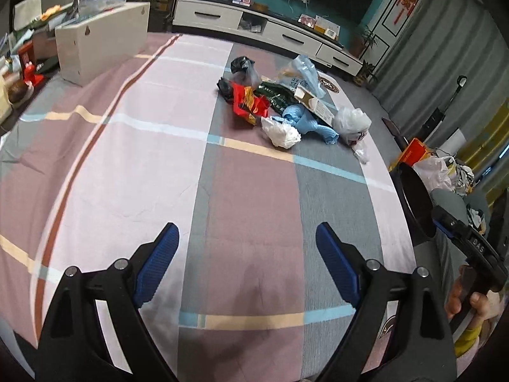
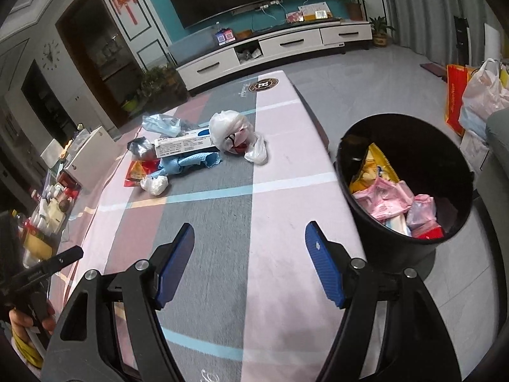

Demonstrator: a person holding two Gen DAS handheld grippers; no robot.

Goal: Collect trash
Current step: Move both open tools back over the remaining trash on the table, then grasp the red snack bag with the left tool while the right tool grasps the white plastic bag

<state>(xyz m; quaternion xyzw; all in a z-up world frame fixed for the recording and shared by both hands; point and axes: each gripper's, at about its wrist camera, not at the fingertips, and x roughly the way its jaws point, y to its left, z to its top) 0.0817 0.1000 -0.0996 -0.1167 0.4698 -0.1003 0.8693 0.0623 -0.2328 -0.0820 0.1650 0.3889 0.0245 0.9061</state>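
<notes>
A pile of trash lies at the far end of the checked tablecloth (image 1: 248, 191): a red snack wrapper (image 1: 248, 103), a crumpled blue cloth (image 1: 305, 121), a small white bag (image 1: 281, 132), a larger white bag (image 1: 351, 121) and a long carton (image 2: 184, 148). My left gripper (image 1: 246, 261) is open and empty over the near part of the cloth, well short of the pile. My right gripper (image 2: 249, 261) is open and empty too, above the cloth's right side. A black bin (image 2: 407, 184) stands off the table's right edge, holding pink, yellow and red wrappers.
A white box (image 1: 101, 44) stands at the table's far left, with cluttered bottles and packets (image 2: 47, 216) beside it. Plastic bags and an orange bag (image 2: 477, 95) sit on the floor at the right. A white TV cabinet (image 2: 270, 51) runs along the back wall.
</notes>
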